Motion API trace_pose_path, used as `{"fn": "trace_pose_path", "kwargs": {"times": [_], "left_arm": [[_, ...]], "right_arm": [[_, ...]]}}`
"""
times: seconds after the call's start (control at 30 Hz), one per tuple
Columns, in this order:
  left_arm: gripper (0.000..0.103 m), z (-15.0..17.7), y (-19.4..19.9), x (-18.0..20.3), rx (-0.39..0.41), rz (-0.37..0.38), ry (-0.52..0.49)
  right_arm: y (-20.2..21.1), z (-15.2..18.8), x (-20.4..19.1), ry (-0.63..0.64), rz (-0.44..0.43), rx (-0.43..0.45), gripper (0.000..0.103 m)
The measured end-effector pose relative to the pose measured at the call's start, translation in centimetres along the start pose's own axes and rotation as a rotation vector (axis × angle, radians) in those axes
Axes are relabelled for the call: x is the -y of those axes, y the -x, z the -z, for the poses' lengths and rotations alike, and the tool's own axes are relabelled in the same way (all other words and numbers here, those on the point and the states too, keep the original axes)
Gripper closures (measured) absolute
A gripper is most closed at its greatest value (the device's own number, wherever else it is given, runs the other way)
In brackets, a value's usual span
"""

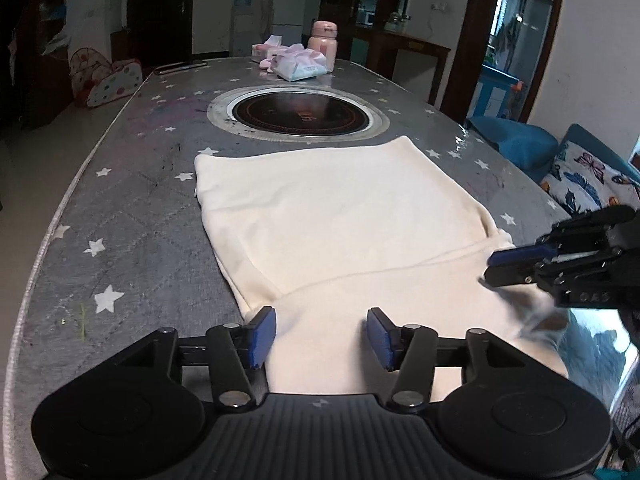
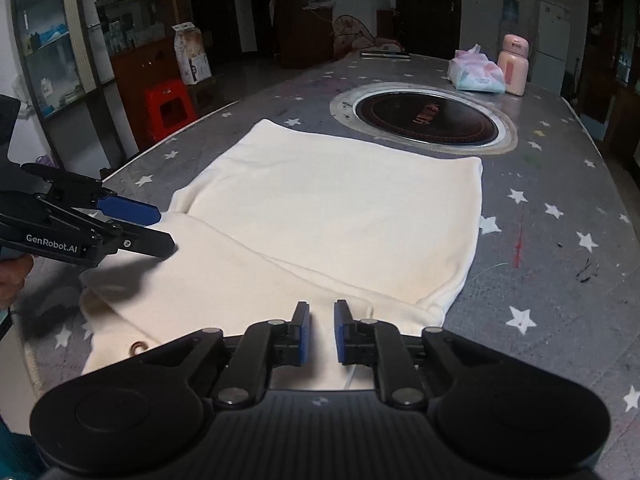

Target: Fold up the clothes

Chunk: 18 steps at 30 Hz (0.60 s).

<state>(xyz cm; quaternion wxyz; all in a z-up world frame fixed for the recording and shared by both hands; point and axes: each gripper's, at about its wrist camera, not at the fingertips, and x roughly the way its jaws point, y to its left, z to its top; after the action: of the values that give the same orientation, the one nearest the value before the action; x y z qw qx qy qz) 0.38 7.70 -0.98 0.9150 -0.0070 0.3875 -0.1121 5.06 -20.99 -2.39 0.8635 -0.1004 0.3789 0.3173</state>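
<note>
Where visible, left gripper (image 2: 160, 228) reads "GenRobot.AI"

"GenRobot.AI" in white on the left tongs' (image 2: 154, 228) black body.

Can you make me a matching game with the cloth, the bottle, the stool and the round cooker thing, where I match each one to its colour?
Things:
1. folded garment
2. bottle
3. plastic stool
4. round hotplate set in the table

Colours:
A. red
B. black
C. cream white
D. pink

Right pairs: 1-C, 2-D, 3-A, 4-B.
</note>
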Motion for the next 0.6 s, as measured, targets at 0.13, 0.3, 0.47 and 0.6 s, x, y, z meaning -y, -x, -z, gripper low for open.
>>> {"fn": "trace_pose_path", "kwargs": {"times": [0.13, 0.3, 0.47, 0.6], "left_arm": [[0.047, 0.9, 0.2, 0.9, -0.012, -0.009, -0.043], [0.043, 1.8, 0.5, 2.2, -0.013, -0.031, -0.106], [0.043, 2.2, 1.2, 3.6, -0.004, -0.014, -0.159], [0.042, 3.3, 1.3, 5.3, -0.003, -0.042, -0.258]], "right_arm": [[1.6, 0.7, -1.1, 0.051, -0.024, -0.001, 0.082], [1.7, 1.9, -1.9, 0.089, -0.024, -0.036, 0.081], [2.5, 2.1, -2.3, 0.092, -0.029, -0.006, 0.08], [1.9, 2.8, -2.4, 0.1, -0.027, -0.029, 0.08]]}}
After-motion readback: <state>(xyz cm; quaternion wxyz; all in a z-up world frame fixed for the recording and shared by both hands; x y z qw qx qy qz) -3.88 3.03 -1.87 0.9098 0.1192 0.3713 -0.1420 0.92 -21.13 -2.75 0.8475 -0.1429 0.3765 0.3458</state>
